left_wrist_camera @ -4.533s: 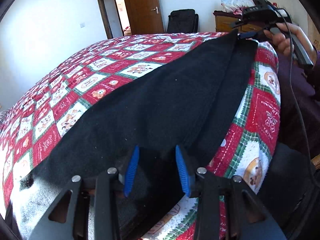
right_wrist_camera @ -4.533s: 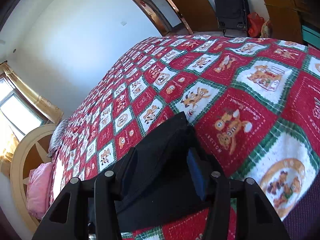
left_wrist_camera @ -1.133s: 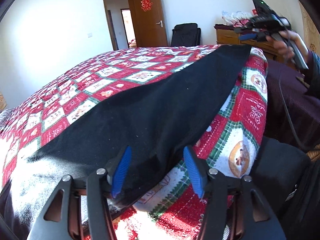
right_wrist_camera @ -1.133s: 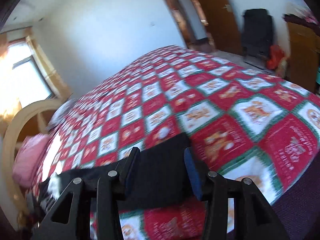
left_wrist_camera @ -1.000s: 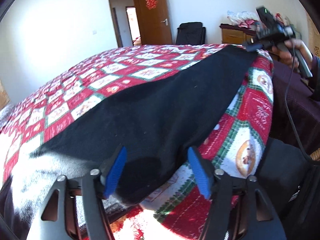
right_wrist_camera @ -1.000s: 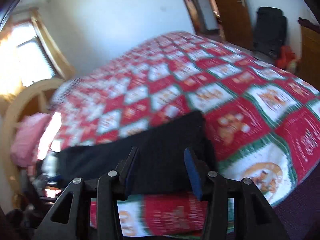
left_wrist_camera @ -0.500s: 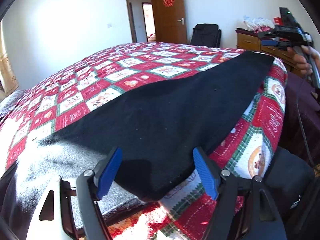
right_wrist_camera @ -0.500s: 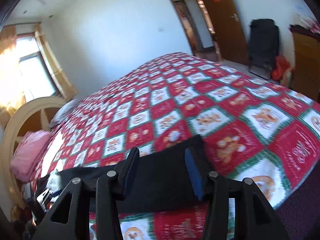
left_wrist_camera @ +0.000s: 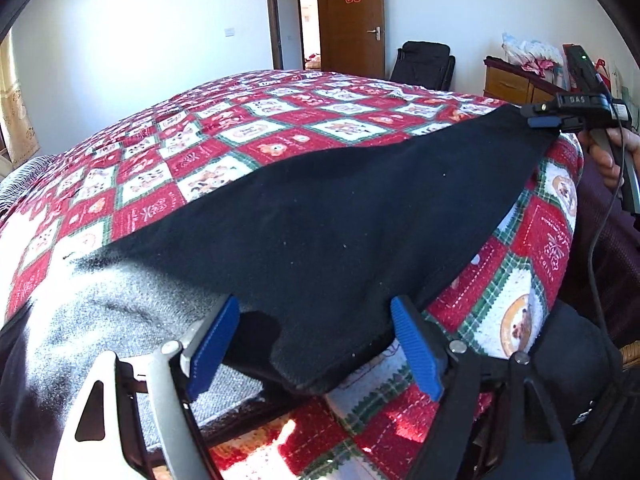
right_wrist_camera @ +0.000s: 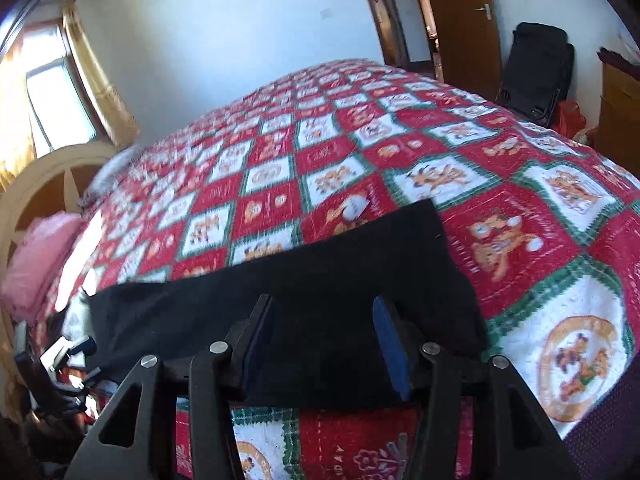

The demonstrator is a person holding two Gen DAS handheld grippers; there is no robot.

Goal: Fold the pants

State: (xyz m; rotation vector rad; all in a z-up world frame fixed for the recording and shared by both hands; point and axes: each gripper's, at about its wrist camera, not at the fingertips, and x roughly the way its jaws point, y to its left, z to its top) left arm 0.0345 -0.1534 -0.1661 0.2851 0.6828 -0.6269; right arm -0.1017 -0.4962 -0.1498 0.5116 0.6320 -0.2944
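Note:
Black pants (left_wrist_camera: 328,216) lie folded lengthwise along the near edge of the bed, and show in the right wrist view (right_wrist_camera: 320,292) too. My left gripper (left_wrist_camera: 316,344) is open and empty, its blue pads either side of the waist end, just above it. My right gripper (right_wrist_camera: 324,344) is open and empty over the leg end; it also shows in the left wrist view (left_wrist_camera: 560,120) at the far right, held in a hand. The left gripper shows small in the right wrist view (right_wrist_camera: 76,352).
The bed has a red, white and green patchwork quilt (left_wrist_camera: 224,148). A wooden door (left_wrist_camera: 352,20), a black chair (left_wrist_camera: 424,64) and a wooden dresser (left_wrist_camera: 508,84) stand beyond it. A pink pillow (right_wrist_camera: 36,264) and a curved headboard (right_wrist_camera: 52,172) are at the left.
Both grippers have let go of the pants and opened wider. The pants now lie flat in one folded strip. Both grippers have drawn back a little from the cloth.

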